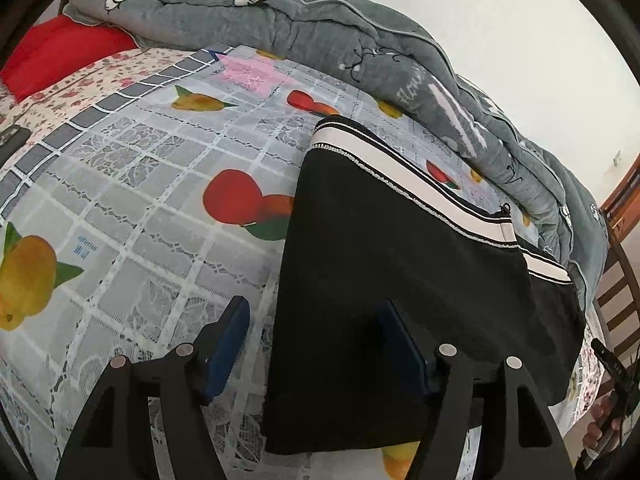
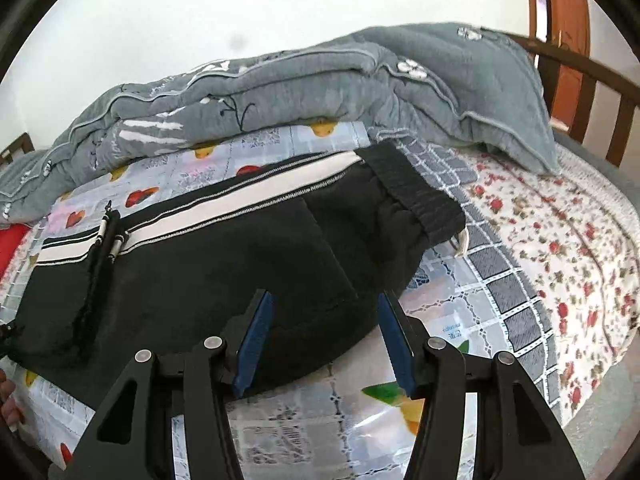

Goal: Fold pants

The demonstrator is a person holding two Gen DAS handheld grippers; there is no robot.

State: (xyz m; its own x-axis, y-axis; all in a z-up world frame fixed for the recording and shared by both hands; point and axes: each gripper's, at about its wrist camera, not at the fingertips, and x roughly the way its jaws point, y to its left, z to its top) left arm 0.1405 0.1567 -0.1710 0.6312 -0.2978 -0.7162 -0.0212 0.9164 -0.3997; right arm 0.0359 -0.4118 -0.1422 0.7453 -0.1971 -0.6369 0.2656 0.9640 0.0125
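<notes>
Black pants (image 1: 400, 248) with a white side stripe (image 1: 404, 168) lie folded on the fruit-print cover (image 1: 160, 184). My left gripper (image 1: 313, 303) is open over their near left edge; one finger (image 1: 400, 340) is above the black cloth, the other over the cover, and the pads press on nothing. In the right wrist view the pants (image 2: 200, 264) stretch across, with the elastic waistband (image 2: 416, 196) at the right and a drawstring (image 2: 100, 256) at the left. My right gripper (image 2: 324, 296) stands open just above the pants' near edge, with cloth below the gap.
A grey quilt (image 1: 320, 28) is bunched along the far side of the bed, also seen as the quilt (image 2: 320, 80). A red pillow (image 1: 60, 56) lies far left. Floral sheet (image 2: 560, 240) and wooden bed rail (image 2: 600, 92) are at right. A hand (image 1: 598, 420) shows at the lower right.
</notes>
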